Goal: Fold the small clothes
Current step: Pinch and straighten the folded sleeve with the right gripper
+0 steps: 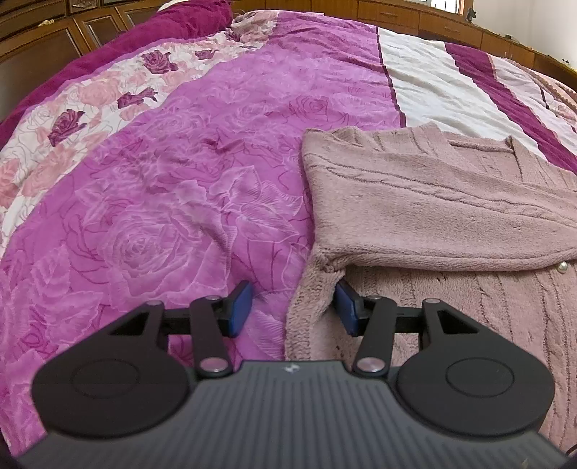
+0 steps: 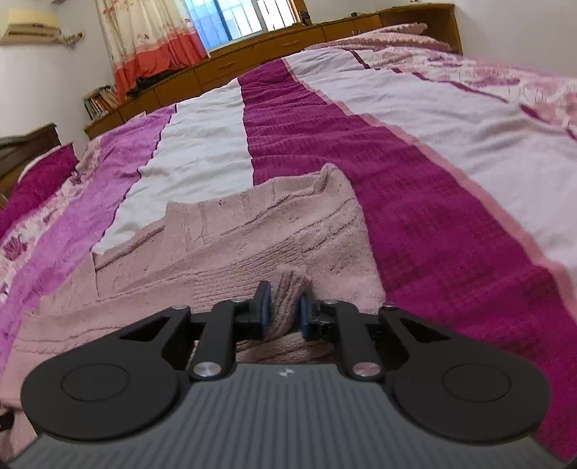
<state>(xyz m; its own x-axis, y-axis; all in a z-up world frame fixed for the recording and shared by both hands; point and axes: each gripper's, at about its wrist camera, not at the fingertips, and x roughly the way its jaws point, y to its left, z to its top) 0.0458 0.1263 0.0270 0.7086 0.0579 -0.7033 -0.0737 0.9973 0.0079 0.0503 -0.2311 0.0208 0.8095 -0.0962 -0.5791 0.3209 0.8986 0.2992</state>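
A fold of the pink knitted sweater [image 2: 230, 249] was pinched by the right gripper [image 2: 283, 312], its jaws nearly closed on it; nothing was held by the left gripper [image 1: 294, 306], half open astride the sweater's side edge.

A sleeve fold was judged under way; next, the pinched knit probably needed carrying across the body. Beyond lay the rose-patterned bedspread [image 1: 162, 202], then wooden cabinets [image 2: 274, 47] and a curtained window [image 2: 230, 20].

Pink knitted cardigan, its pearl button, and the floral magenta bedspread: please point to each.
Pink knitted cardigan [image 1: 414, 202]: left wrist view, folded sleeve.
Pearl button [image 1: 562, 267]: left wrist view, its centre.
Floral magenta bedspread [image 1: 162, 216]: left wrist view, rose print.
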